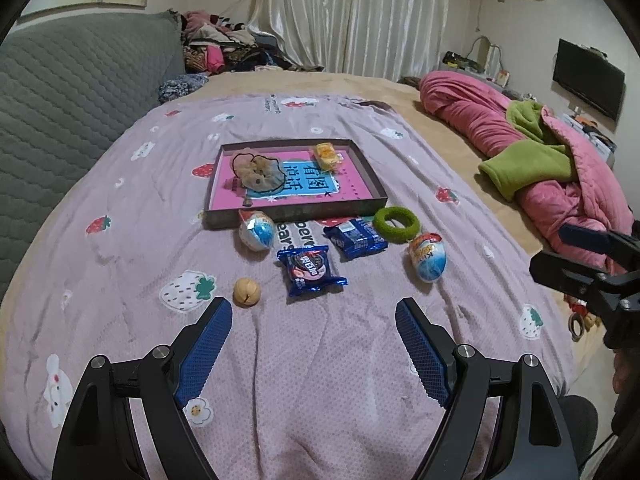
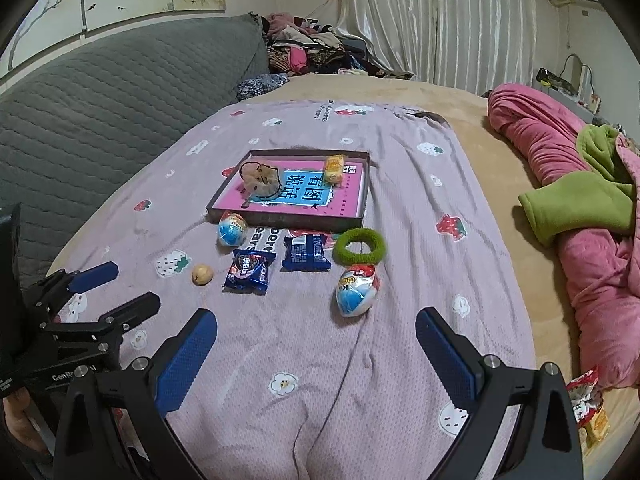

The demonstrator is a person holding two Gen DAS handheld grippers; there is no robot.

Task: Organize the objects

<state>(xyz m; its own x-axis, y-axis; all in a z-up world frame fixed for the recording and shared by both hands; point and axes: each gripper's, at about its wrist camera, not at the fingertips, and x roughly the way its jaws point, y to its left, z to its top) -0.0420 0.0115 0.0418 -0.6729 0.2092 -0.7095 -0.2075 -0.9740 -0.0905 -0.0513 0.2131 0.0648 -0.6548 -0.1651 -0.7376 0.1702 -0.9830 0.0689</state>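
A shallow box tray [image 1: 296,213] [image 2: 288,222] with a pink book inside lies mid-bed, holding a beige scrunchie [image 1: 258,172] [image 2: 260,178] and a yellow snack pack [image 1: 327,155] [image 2: 334,168]. In front of it lie two foil eggs [image 1: 257,230] [image 1: 428,258] [image 2: 228,229] [image 2: 357,289], two blue cookie packs [image 1: 310,270] [image 1: 356,237] [image 2: 250,270] [image 2: 306,252], a green ring [image 1: 397,224] [image 2: 360,245] and a walnut [image 1: 247,291] [image 2: 202,274]. My left gripper [image 1: 314,314] hovers open just short of the walnut and the near cookie pack. My right gripper [image 2: 316,324] is open, empty, before the right egg.
The lilac strawberry-print sheet [image 1: 320,380] covers a beige bed. A grey quilted headboard [image 1: 72,88] stands left. Pink and green bedding [image 1: 540,160] is bunched at the right. Snack packets [image 2: 588,404] lie by the right bed edge. Clothes pile up at the back.
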